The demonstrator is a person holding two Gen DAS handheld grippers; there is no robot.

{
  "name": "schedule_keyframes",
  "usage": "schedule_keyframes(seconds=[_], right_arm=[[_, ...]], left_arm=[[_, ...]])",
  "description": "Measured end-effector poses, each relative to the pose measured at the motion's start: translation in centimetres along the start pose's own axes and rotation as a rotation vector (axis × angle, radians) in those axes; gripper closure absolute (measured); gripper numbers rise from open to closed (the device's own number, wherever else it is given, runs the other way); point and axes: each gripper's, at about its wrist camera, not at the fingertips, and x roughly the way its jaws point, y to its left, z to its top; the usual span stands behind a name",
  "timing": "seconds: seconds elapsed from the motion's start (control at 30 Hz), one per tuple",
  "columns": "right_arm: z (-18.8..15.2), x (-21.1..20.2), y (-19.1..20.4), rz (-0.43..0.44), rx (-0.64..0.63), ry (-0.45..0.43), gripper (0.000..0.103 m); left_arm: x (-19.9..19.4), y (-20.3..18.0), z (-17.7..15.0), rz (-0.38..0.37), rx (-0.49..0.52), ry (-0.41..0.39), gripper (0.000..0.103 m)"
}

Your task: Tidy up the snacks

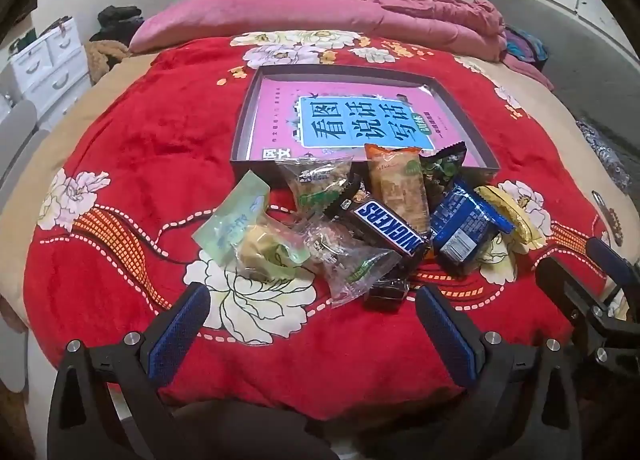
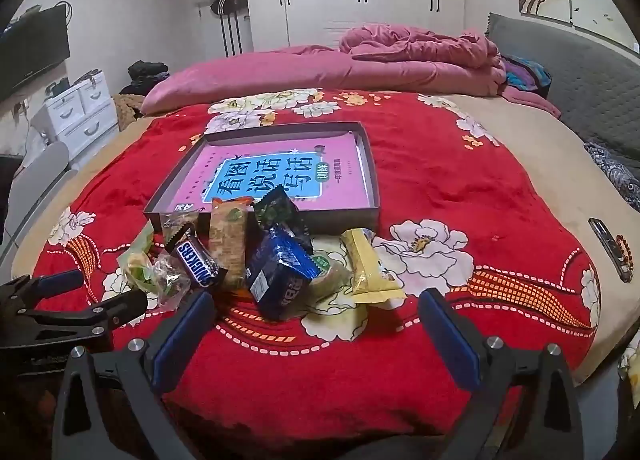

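Observation:
A pile of wrapped snacks lies on the red flowered blanket in front of a shallow dark box (image 1: 256, 90) (image 2: 370, 164) with a pink book in its bottom. The pile holds a Snickers bar (image 1: 390, 226) (image 2: 196, 262), a blue packet (image 1: 464, 226) (image 2: 280, 274), an orange-brown packet (image 1: 396, 184) (image 2: 229, 238), a yellow packet (image 1: 510, 216) (image 2: 368, 268), a pale green packet (image 1: 236, 220) and clear wrapped pieces (image 1: 344, 256). My left gripper (image 1: 312, 300) is open and empty just short of the pile. My right gripper (image 2: 316, 308) is open and empty, near the blue and yellow packets.
A pink pillow (image 1: 248, 20) and a rumpled pink quilt (image 2: 424, 48) lie at the far side of the bed. White drawers (image 1: 52, 60) stand at the left. A dark phone-like object and a bead bracelet (image 2: 610, 246) lie at the blanket's right edge.

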Motion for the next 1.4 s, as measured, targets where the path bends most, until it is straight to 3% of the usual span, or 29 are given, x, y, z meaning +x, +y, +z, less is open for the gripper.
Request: schedule_keyframes(seconds=[1.4], right_arm=[[-0.12,0.03,-0.22,-0.016,0.006,0.004,0.0]], left_arm=[[-0.04,-0.03,-0.19,0.005,-0.004,-0.003,0.001]])
